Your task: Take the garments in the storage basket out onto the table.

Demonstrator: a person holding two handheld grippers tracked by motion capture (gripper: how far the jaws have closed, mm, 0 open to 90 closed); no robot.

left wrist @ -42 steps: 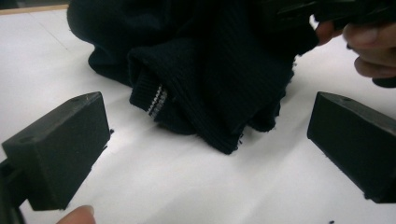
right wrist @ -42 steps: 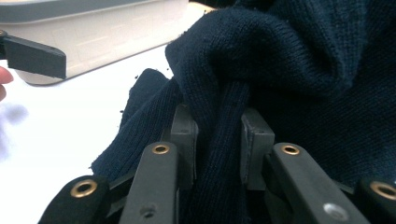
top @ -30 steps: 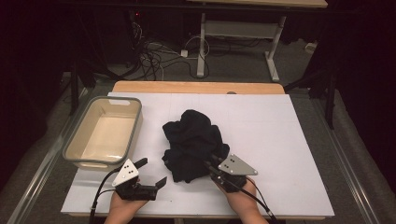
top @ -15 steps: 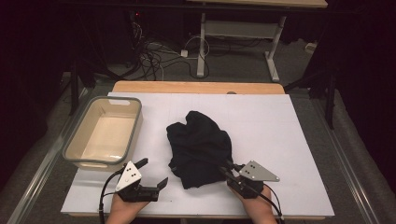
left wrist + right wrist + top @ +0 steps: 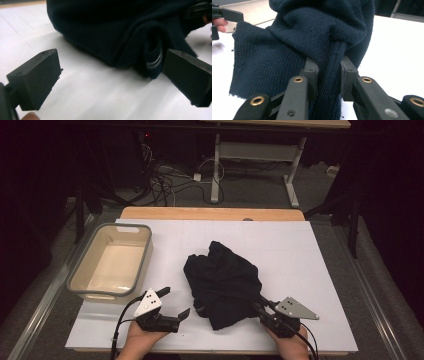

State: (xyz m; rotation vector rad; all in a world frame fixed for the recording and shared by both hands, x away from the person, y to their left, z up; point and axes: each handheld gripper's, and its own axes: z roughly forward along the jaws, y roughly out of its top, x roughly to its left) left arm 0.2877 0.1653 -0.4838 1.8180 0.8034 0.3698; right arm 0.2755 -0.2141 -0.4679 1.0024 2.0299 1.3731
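Since the earlier frame the right gripper [image 5: 261,306] has slid rightward along the near edge of the table [image 5: 320,270], dragging the near hem of the dark knitted garment [image 5: 222,282] with it, so the cloth now stretches out toward the near right instead of sitting in a tighter bunch at the middle. The left gripper [image 5: 175,302] has hardly shifted.

In the right gripper view a rolled fold of the garment [image 5: 312,37] runs down between the two black jaws, which stand close on either side of it; the jaws have just been opening a little, yet the fold is still caught between the pads. The knit hangs out to the left of the jaws in a flat ribbed panel.

The left gripper sits near the near-left part of the table, its jaws spread wide with nothing between them. In the left gripper view the garment [image 5: 120,32] lies just beyond the jaw tips, a curled hem with a pale label showing close to the right-hand jaw, without touching it.

The garment lies crumpled on the white table, around the middle and reaching toward the near edge. A beige plastic tub [image 5: 82,287] stands at the left edge, well apart from the cloth.
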